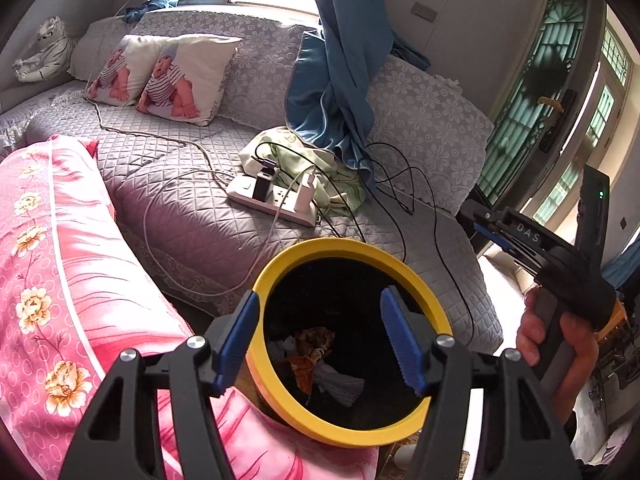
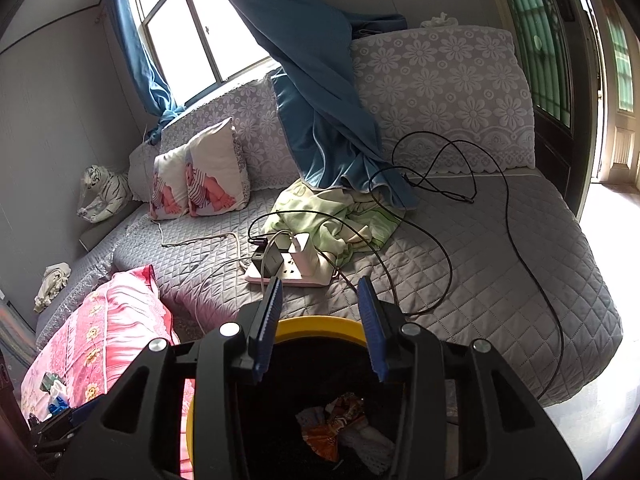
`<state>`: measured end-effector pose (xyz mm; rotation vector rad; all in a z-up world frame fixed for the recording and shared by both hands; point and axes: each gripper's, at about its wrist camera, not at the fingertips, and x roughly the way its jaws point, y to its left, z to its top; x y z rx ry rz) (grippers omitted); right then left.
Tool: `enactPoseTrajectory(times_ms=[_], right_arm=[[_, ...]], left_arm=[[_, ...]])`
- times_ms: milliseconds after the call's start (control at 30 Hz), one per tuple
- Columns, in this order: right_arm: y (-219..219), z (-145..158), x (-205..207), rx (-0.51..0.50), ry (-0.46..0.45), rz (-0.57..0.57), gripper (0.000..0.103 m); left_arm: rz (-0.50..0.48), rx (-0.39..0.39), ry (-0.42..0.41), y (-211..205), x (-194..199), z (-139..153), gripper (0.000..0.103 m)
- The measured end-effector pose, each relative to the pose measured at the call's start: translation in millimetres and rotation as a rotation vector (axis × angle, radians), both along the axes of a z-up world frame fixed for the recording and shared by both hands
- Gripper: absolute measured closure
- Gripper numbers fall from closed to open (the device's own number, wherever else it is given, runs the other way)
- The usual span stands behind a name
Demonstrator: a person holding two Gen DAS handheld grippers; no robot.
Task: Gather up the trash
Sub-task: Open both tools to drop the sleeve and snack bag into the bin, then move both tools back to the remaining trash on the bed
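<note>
Bin in front of the sofa, trash inside

The bin (image 1: 434, 304) stands just before the sofa (image 1: 192, 208), a quilt (image 1: 60, 264) to its left. Wrappers (image 1: 310, 354) lie in it. A power strip (image 1: 276, 198) sits on the sofa behind it, pillows (image 1: 168, 76) further back left.

The bin (image 1: 400, 258) mouth lies open beneath both jaws; pink pillow (image 1: 60, 260) crowds its left, sofa (image 2: 500, 280) edge behind.

Grey quilted sofa (image 2: 500, 264) under a window (image 2: 192, 28). White power strip (image 2: 292, 274) on the seat, chargers plugged in; black cables (image 2: 508, 200) loop beside it. Crumpled green cloth (image 2: 340, 216) just behind, blue curtain (image 2: 320, 92) draped over the backrest. Two baby-print cushions (image 2: 208, 176), toy white tiger (image 2: 102, 194), pink floral pillow (image 1: 44, 264).
</note>
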<state>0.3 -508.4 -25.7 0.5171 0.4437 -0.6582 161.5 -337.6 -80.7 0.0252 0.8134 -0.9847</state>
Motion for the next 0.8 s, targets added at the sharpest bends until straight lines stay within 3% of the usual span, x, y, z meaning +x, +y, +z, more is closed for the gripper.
enactPoseTrajectory(times_ms=[200, 333, 400, 467, 567, 800], right_arm=[[31.1, 14.9, 11.6, -0.020, -0.044, 0.114, 0.065], [60.3, 22.1, 26.9, -0.033, -0.069, 0.221, 0.054], [78.7, 24.1, 36.5, -0.047, -0.070, 0.271, 0.052], [97.0, 25.8, 46.1, -0.053, -0.080, 0.325, 0.041], [121.8, 28.4, 61.9, -0.042, -0.087, 0.410, 0.033], [182.9, 31.7, 107.1, -0.049, -0.068, 0.584, 0.029]], left_arm=[[0.105, -0.027, -0.076, 41.4, 7.4, 27.1, 0.020], [0.197, -0.037, -0.120, 79.2, 17.3, 45.8, 0.011], [0.239, -0.042, -0.131, 101.7, 22.9, 53.4, 0.008], [0.288, -0.029, -0.149, 125.0, 27.4, 58.3, 0.008], [0.350, -0.003, -0.167, 163.6, 35.1, 61.4, 0.008], [0.497, 0.032, -0.179, 261.3, 40.0, 59.7, 0.008]])
